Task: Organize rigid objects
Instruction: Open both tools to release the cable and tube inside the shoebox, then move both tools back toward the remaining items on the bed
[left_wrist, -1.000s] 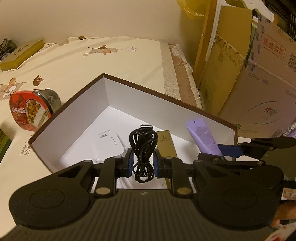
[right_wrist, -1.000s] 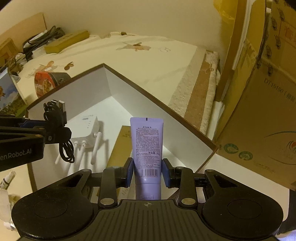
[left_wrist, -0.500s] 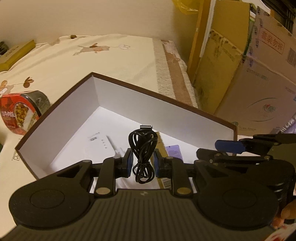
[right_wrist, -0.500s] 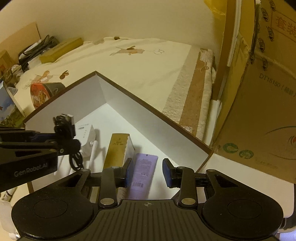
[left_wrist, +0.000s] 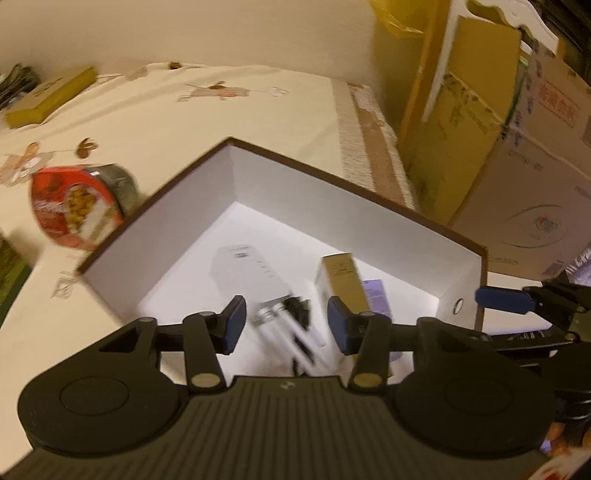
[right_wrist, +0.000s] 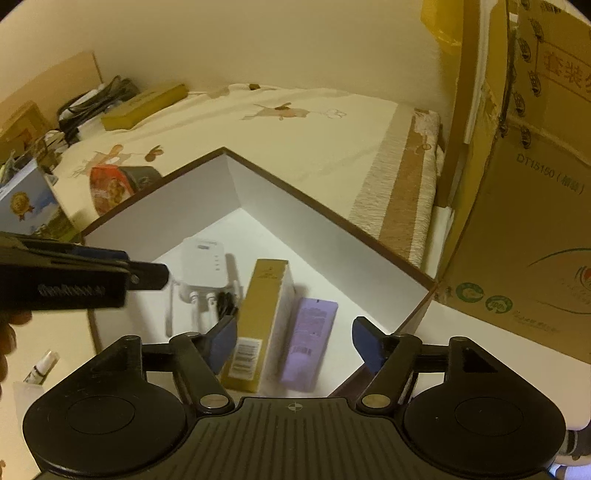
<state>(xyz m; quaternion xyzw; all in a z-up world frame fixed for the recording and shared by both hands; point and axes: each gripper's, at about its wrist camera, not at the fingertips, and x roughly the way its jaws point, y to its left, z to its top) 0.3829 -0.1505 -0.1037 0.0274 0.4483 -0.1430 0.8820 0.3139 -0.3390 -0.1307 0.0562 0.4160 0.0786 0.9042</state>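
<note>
A white box with a brown rim (left_wrist: 354, 186) (right_wrist: 332, 216) sits open on the table. Inside lie a white router with antennas (right_wrist: 203, 271) (left_wrist: 240, 269), a gold carton (right_wrist: 260, 321) (left_wrist: 341, 277), a purple tube (right_wrist: 308, 343) (left_wrist: 375, 295) and a black coiled cable (right_wrist: 226, 303) (left_wrist: 297, 308), blurred in the left wrist view. My left gripper (left_wrist: 283, 324) is open and empty above the box's near side. My right gripper (right_wrist: 291, 338) is open and empty above the carton and tube.
A red snack can (left_wrist: 79, 206) (right_wrist: 118, 186) lies left of the box. A yellow flat box (right_wrist: 144, 107) and cables sit at the table's far left. Large cardboard boxes (right_wrist: 517, 184) stand at the right. A small tube (right_wrist: 42, 365) lies at the near left.
My right gripper opened and let the purple tube drop into the box. My left gripper then opened and released the black cable, which now lies by the router.
</note>
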